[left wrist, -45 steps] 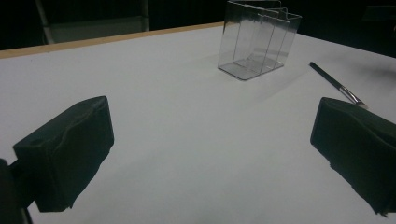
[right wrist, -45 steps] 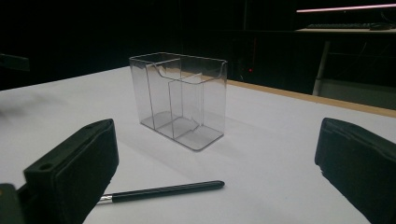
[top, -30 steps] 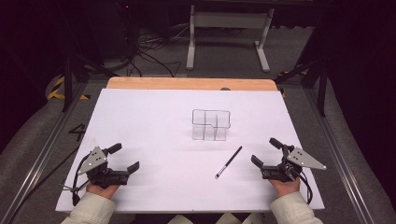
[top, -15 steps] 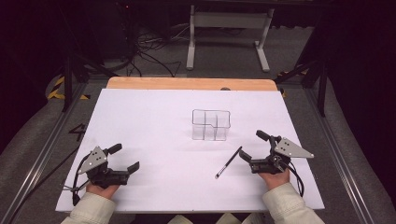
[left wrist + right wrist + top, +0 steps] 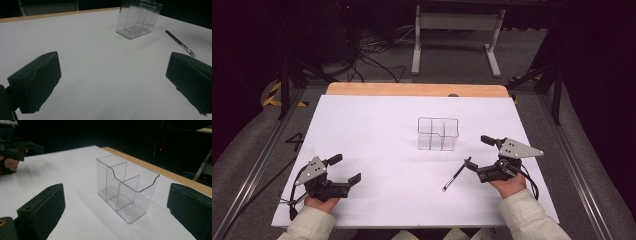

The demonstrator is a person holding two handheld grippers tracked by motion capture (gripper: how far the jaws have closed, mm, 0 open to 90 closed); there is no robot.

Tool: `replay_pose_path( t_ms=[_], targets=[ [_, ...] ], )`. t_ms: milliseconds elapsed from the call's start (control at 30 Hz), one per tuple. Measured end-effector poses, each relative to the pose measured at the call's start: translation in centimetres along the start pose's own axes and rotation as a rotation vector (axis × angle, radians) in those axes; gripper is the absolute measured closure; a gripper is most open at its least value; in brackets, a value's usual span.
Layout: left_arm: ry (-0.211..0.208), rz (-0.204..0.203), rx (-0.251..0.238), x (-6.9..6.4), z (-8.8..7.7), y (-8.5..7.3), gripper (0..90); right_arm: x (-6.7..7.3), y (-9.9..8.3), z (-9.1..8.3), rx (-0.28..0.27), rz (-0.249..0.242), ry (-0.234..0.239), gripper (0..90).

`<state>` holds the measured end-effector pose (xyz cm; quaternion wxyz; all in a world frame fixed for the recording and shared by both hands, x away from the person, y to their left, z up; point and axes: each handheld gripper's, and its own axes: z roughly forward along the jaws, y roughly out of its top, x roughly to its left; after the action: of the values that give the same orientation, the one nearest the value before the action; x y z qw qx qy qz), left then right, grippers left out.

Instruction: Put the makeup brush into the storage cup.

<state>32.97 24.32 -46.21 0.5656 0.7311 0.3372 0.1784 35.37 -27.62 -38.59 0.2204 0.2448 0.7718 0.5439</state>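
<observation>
A clear plastic organizer (image 5: pixel 438 133) with several compartments stands empty near the middle of the white table. A thin black brush (image 5: pixel 456 174) lies on the sheet just in front of it, to the right. My right gripper (image 5: pixel 477 152) is open, its lower jaw close beside the brush's far end, nothing between the jaws. In the right gripper view the organizer (image 5: pixel 127 187) stands straight ahead of the open right gripper (image 5: pixel 115 212). My left gripper (image 5: pixel 345 168) rests open at the front left, empty. In the left gripper view the organizer (image 5: pixel 138 18) and brush (image 5: pixel 178 42) lie far ahead.
The white sheet (image 5: pixel 377 130) covers the table, with a wooden strip (image 5: pixel 412 90) along the far edge. A metal stand (image 5: pixel 457 35) and cables sit on the floor beyond. The other hand and its gripper (image 5: pixel 15 147) appear far off at the left of the right gripper view.
My right gripper has moved left and forward, from the table's right edge to beside the brush and facing the organizer. The left gripper has stayed put.
</observation>
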Motion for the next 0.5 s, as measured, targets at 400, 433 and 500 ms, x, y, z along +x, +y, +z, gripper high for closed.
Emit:
replay_pose_path(
  t_ms=[400,433,500],
  targets=[
    [-0.004,-0.004,0.008,-0.1,0.1,0.0,0.5,-0.9,3.0,1.1,0.231,-0.088,0.05,4.5],
    [-0.004,-0.003,0.009,-0.1,0.1,0.0,0.5,-0.9,3.0,1.1,0.231,-0.088,0.05,4.5],
    [-0.006,-0.001,0.013,-0.1,0.2,0.0,0.6,-1.0,3.2,1.2,0.258,-0.091,0.061,5.4]
  ],
)
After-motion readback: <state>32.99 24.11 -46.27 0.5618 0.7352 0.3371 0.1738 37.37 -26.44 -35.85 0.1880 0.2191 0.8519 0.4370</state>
